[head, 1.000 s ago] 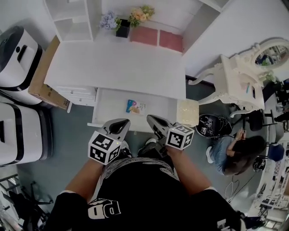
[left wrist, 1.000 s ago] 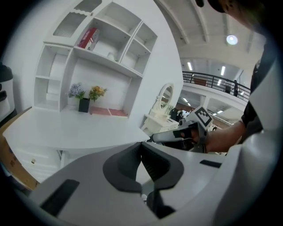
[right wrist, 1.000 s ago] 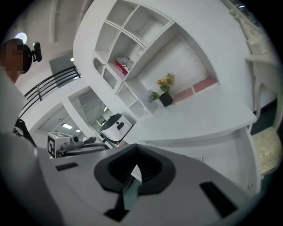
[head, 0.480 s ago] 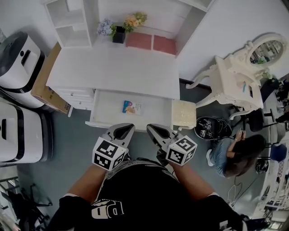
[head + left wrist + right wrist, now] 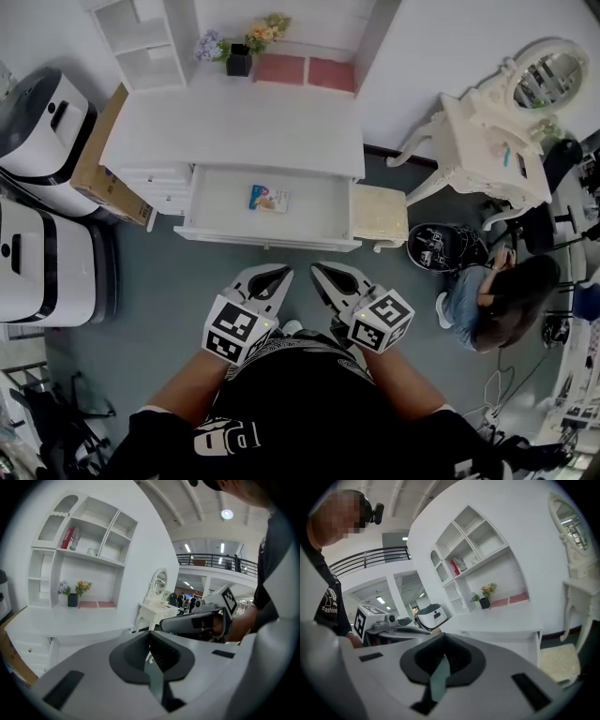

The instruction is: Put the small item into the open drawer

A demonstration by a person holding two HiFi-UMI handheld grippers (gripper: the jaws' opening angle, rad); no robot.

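I've got left gripper (image 5: 270, 278) and right gripper (image 5: 324, 276) both closed tight, nothing held. Item (image 5: 268, 198) lies in open drawer (image 5: 319, 206).

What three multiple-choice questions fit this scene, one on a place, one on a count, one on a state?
1. How is the right gripper? A. open B. shut and empty C. shut on something
2. How many pink mats lie at the back of the desk? A. two B. one C. four
3. Where is the small packet? A. on the desk B. in the right gripper C. in the open drawer
Answers: B, its jaws meet with nothing between; A, two lie side by side; C, it rests on the drawer's floor.
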